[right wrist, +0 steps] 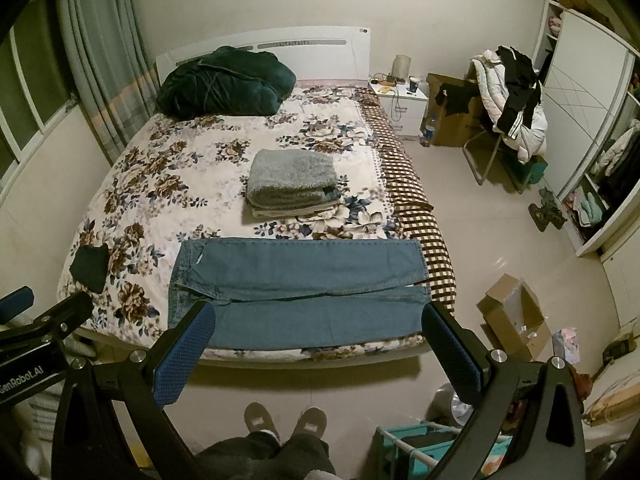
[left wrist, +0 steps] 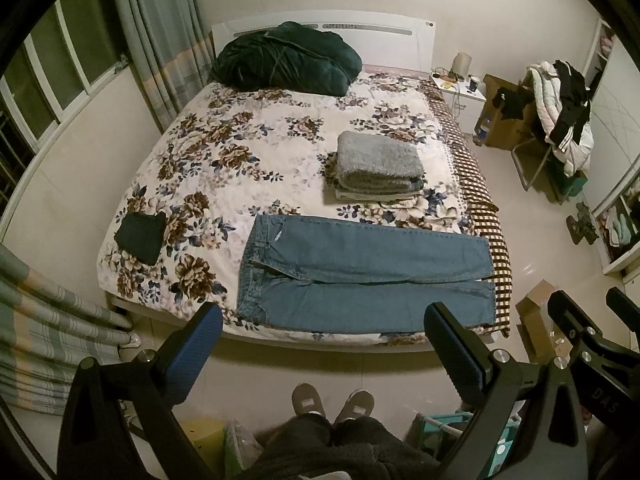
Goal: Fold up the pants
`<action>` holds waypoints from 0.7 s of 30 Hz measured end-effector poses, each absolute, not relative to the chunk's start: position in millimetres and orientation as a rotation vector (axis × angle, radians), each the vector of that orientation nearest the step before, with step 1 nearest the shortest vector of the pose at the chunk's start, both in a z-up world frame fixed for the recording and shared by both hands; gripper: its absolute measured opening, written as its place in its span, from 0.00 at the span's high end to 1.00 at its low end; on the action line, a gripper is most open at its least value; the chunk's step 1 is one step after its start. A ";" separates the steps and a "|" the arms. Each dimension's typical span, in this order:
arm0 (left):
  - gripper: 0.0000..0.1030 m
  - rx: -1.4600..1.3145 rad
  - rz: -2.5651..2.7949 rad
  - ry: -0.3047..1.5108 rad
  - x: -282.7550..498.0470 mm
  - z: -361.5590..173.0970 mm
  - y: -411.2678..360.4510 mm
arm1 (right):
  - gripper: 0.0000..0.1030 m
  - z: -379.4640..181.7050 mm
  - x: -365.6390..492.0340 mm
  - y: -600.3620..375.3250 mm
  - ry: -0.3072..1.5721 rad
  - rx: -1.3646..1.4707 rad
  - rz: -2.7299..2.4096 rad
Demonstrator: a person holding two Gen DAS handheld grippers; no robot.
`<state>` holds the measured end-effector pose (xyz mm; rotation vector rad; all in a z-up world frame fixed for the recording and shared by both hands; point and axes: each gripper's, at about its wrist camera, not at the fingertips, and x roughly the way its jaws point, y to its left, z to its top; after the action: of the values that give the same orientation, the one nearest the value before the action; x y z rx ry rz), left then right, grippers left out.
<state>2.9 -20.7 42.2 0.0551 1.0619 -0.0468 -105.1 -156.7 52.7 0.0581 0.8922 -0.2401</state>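
Observation:
Blue jeans [left wrist: 360, 272] lie flat across the near end of the bed [left wrist: 248, 152], waistband to the left, legs running right, the far leg lapped a little over the near one. They also show in the right wrist view [right wrist: 296, 292]. My left gripper [left wrist: 324, 336] is open and empty, held above the floor just short of the bed's near edge. My right gripper [right wrist: 316, 340] is open and empty too, at the same height to the right. Neither touches the jeans.
A folded grey fleece stack [left wrist: 378, 166] sits on the floral bed beyond the jeans. A small dark folded garment [left wrist: 140, 236] lies at the left, a dark green duvet [left wrist: 284, 58] at the headboard. An open cardboard box [right wrist: 512, 316] and a clothes-laden chair [right wrist: 512, 112] stand right. My slippered feet [left wrist: 332, 400] are below.

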 end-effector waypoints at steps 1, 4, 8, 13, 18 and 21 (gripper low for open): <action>0.00 0.055 -0.047 1.063 2.1 41.4 -19.1 | 0.00 55.6 -104.5 -154.7 0.893 0.059 -0.240; 0.00 0.055 -0.047 1.063 3.5 43.3 -21.1 | 0.00 55.5 -105.4 -155.1 0.892 0.058 -0.239; 0.00 0.055 -0.048 1.062 0.1 40.6 -17.6 | 0.00 53.3 -106.9 -156.1 0.891 0.060 -0.239; 0.00 0.054 -0.046 1.062 0.5 42.0 -18.4 | 0.00 50.5 -108.1 -156.8 0.889 0.059 -0.238; 0.00 0.055 -0.049 1.060 -2.3 39.8 -15.2 | 0.00 54.6 -109.4 -153.8 0.893 0.057 -0.236; 0.00 0.050 -0.048 1.065 -1.5 41.1 -15.2 | 0.00 57.3 -109.5 -152.4 0.895 0.057 -0.236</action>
<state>-1.5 -15.2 41.1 0.0503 1.0650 -0.0477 -109.5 -152.4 57.3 0.0567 0.8948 -0.2359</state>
